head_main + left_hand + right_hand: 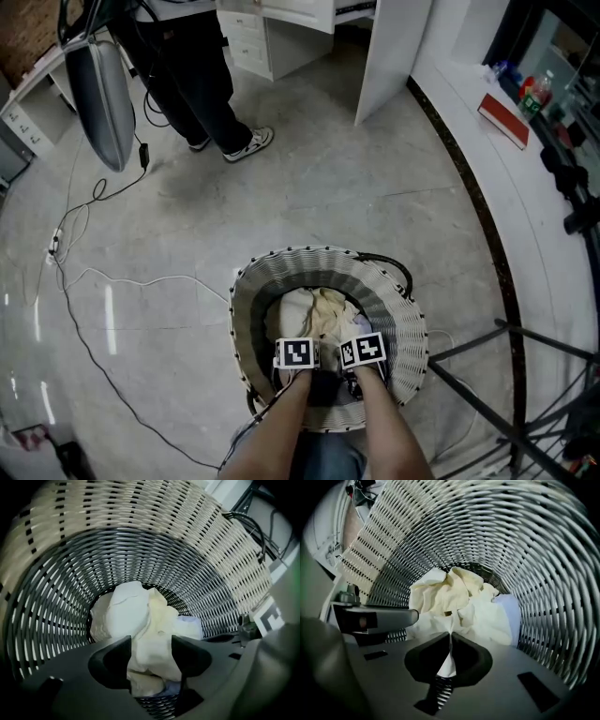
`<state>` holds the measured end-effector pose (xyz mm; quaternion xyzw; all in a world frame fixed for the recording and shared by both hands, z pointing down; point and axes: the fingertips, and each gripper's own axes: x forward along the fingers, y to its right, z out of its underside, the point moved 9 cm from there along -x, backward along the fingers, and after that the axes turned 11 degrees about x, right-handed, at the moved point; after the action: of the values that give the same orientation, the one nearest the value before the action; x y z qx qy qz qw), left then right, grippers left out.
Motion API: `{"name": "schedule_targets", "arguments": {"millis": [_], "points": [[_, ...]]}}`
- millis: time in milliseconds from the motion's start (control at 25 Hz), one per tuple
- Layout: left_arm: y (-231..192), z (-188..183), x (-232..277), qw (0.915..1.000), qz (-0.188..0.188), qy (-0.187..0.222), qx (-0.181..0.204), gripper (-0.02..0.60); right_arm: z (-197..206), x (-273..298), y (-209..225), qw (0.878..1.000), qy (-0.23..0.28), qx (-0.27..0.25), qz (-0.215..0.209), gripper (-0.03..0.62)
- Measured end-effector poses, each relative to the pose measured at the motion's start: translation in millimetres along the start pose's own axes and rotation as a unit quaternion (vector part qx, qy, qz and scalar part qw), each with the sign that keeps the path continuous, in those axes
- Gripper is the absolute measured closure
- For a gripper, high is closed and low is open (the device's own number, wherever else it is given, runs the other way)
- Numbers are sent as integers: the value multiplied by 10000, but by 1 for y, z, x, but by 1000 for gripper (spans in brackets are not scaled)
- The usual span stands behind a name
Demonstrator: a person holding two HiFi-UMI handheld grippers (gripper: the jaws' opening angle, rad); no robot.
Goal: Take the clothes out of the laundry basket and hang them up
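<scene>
Your right claw [451, 637] is closed tight on a thin fold of white cloth [446, 665], which runs up between the jaws from the heap just ahead of it. Your left claw [151, 645] is open. Its jaws stand wide apart with the cream lump of the clothes [140, 616] filling the gap between them, and the pads are not pinching it. The two claws sit close together: in the right gripper view the left claw's grey body crosses at 9 o'clock, and in the left gripper view the right claw's marker cube [273, 616] shows at 3 o'clock.

The clothes lie crumpled at the bottom of the laundry basket [328, 255]. White and cream pieces are on top, and in the right gripper view a pale blue piece [512, 613] lies on the heap's 3 o'clock side. The woven wall, pale near the rim and dark grey lower down, rises around both claws.

In the head view the basket stands on the floor at 6 o'clock, and your forearms [291, 412] reach down into its near side with the marker cubes side by side. Black rack legs [487, 375] stand just beside it at 4 o'clock. A white cable [141, 279] trails over the floor at 9 o'clock. A standing person's shoe [251, 142] is well apart at 11 o'clock, and a red book [503, 120] lies on the white ledge at 2 o'clock.
</scene>
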<state>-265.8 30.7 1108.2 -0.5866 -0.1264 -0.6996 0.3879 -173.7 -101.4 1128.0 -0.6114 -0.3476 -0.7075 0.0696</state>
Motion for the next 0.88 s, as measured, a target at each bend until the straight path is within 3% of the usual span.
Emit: {"name": "schedule_targets", "arguments": {"millis": [80,160,240,400,640,880], "points": [[-2,-8,-12,9996,-204,132,148,308,-2,-14,-3,9997,134,178,-75,585],[9,-9,-24,9999,99,-49,9,308,-2,-28,-7,9989,252,366,-157,586],[16,-13,-41,9998,135,-125,-15,308,1,-44,-12,9986,333,388,-151,586],[28,-19,-69,9996,281,28,-70,308,3,-78,-28,9977,638,217,-109,586],[44,-43,-125,9982,166,517,258,308,-1,-133,-54,9934,1146,-45,-22,588],[60,-57,-168,9983,156,503,264,308,-3,-187,-71,9892,1444,-261,18,588]]}}
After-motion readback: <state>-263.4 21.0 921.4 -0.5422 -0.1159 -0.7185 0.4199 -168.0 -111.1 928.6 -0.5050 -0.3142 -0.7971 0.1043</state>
